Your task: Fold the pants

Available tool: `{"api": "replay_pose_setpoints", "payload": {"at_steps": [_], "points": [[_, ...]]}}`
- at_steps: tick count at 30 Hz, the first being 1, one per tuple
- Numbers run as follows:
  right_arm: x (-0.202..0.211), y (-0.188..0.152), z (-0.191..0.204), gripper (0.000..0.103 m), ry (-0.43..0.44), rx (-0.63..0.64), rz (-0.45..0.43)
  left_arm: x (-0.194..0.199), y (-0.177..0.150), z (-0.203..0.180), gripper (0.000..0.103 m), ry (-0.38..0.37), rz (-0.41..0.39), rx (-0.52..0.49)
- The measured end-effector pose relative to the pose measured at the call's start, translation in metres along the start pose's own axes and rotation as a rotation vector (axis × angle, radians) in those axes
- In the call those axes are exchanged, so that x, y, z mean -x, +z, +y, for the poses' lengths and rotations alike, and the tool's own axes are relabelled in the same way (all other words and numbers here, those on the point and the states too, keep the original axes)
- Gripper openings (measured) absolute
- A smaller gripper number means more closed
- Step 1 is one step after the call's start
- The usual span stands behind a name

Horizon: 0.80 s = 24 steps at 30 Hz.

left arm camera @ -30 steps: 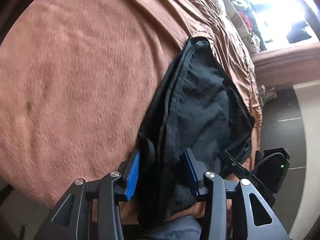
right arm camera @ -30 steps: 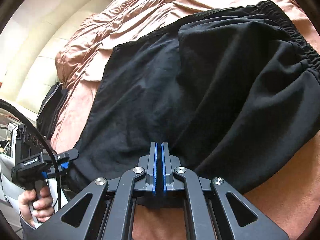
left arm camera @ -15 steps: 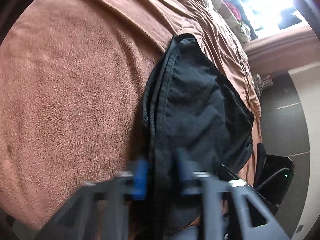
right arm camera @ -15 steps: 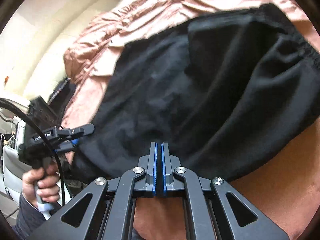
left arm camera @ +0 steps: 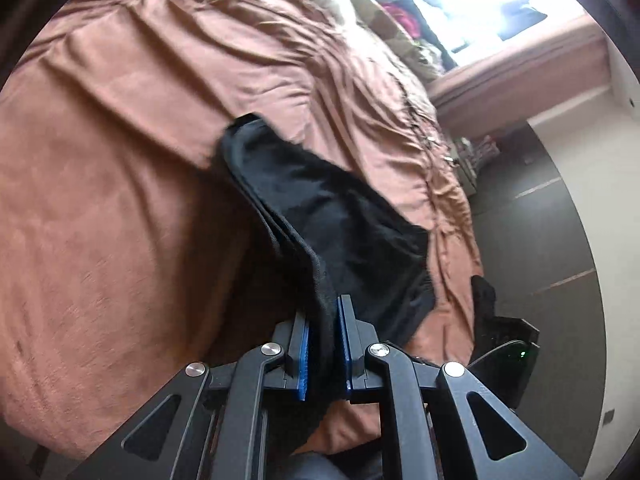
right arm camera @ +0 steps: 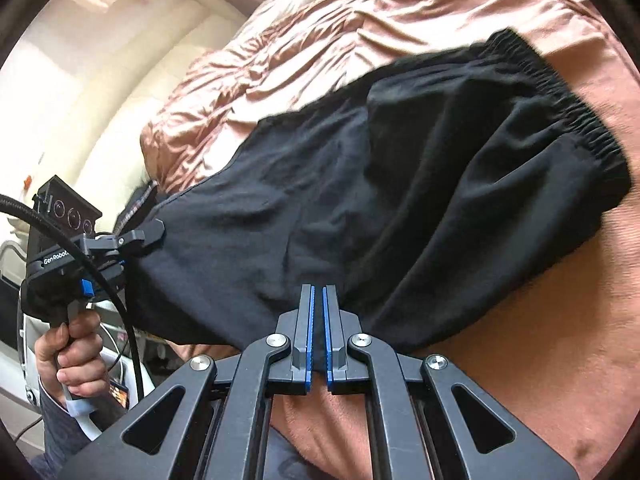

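Brown bed [left arm camera: 120,200] carries black pants [right arm camera: 400,200]; left hand-held gripper [left arm camera: 324,344] closing on the hem, right hand-held gripper [right arm camera: 318,332] clenched on cloth. Fold stage: next, carry both toward twelve o'clock.

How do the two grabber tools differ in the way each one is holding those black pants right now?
The left gripper is closing on a thick bunched edge of the pants, its pads visibly apart; the right gripper is pinched nearly flat on a thin fold. The left one holds an end lifted off the bedspread; the right grips the near edge. Both have blue pads and hold the same garment.
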State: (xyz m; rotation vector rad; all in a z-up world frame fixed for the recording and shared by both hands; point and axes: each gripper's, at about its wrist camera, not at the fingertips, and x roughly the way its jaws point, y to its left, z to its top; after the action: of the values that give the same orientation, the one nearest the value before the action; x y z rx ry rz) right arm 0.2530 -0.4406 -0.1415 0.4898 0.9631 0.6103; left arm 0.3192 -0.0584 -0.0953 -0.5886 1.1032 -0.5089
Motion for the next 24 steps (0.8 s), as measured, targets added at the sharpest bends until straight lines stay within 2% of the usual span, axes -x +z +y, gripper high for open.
{"api": "replay_pose_setpoints", "payload": {"at_steps": [6,7,9,10,11,16,24], "points": [[0.037,-0.004,-0.006,0.002,0.005,-0.02,-0.069,-0.012,0.014,-0.038,0.008,-0.05,0.018,-0.056],[0.042,-0.004,-0.006,0.007,0.005,-0.024,-0.075,-0.016,0.016,-0.045,0.007,-0.062,0.024,-0.066],[0.054,-0.005,-0.01,0.024,0.01,-0.037,-0.097,-0.021,0.019,-0.056,0.007,-0.059,0.033,-0.089],[0.058,-0.004,-0.011,0.038,0.012,-0.041,-0.109,-0.025,0.019,-0.061,0.006,-0.058,0.04,-0.101],[0.065,-0.005,-0.012,0.045,0.013,-0.048,-0.128,-0.033,0.02,-0.065,0.005,-0.061,0.055,-0.11],[0.077,-0.011,-0.017,0.045,0.011,-0.064,-0.145,-0.052,0.017,-0.069,0.005,-0.074,0.099,-0.086],[0.097,-0.01,-0.032,0.045,0.004,-0.093,-0.174,-0.082,0.015,-0.103,0.005,-0.094,0.15,-0.135]]}}
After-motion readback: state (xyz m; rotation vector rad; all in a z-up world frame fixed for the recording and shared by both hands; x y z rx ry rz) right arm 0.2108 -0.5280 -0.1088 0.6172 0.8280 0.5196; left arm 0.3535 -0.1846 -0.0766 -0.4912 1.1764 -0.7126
